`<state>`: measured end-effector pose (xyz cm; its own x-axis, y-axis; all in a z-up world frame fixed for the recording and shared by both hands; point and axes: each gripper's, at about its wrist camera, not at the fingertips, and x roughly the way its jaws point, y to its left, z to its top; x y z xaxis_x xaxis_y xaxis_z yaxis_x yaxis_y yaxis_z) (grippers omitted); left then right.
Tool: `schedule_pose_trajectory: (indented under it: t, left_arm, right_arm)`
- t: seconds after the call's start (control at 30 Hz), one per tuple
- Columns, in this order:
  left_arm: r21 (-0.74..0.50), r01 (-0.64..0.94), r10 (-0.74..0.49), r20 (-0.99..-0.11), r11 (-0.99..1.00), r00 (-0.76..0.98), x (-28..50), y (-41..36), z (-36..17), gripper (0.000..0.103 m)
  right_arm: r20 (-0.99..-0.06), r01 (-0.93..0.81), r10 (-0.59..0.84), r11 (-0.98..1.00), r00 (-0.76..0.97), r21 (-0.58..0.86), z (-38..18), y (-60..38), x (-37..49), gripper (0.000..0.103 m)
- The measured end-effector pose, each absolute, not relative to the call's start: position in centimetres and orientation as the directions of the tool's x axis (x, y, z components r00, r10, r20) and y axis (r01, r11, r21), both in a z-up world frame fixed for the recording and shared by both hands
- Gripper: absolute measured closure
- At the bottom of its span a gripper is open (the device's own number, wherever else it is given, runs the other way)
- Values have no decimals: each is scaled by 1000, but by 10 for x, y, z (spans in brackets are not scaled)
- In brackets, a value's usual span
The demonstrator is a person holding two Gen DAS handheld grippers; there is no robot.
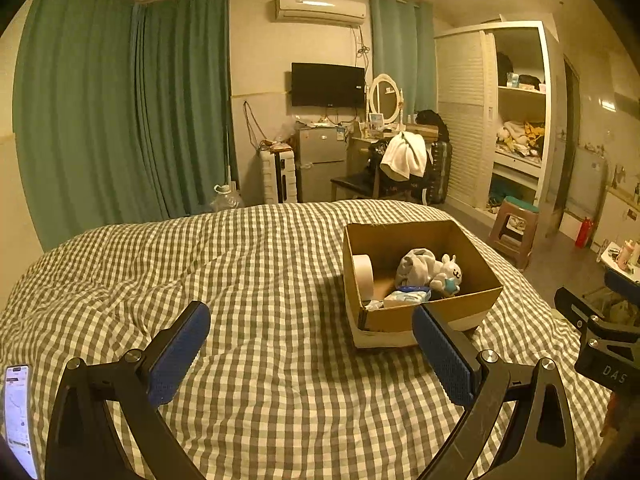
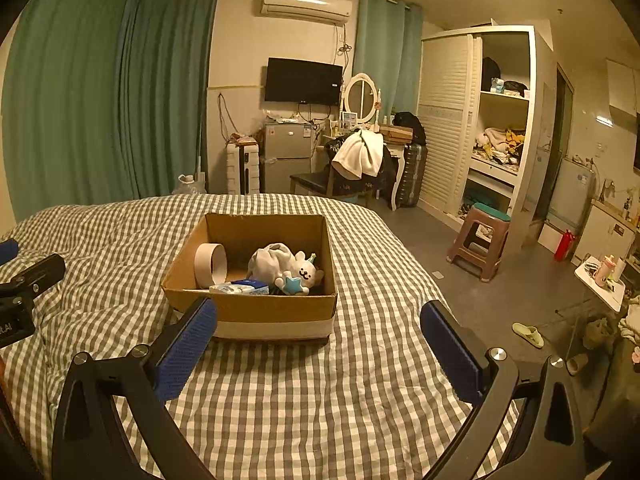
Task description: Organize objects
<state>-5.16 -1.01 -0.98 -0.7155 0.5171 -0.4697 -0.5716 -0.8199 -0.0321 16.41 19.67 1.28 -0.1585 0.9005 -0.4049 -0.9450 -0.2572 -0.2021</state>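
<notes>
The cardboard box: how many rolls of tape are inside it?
1. The tape roll stands on edge against the left wall of the cardboard box; another could be hidden under the other items.

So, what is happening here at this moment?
A person holds two grippers above a checked bed. Both the left gripper and the right gripper are open and hold nothing. A cardboard box on the bed already contains a tape roll, a plush toy and a tissue pack.

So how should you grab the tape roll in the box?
Grip the tape roll across its flat sides, coming straight down from above. It stands on edge by the box wall, top rim free; the open right gripper is nearest.
</notes>
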Motion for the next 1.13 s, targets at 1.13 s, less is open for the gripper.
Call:
schedule_pose_trajectory:
  t: [1.13]
  left_arm:
    - [11,-553,474,-504,-833,-722,-53,-4,-25,0]
  right_arm:
    - [-425,-949,891,-256,-158,-184,5,204,164,1]
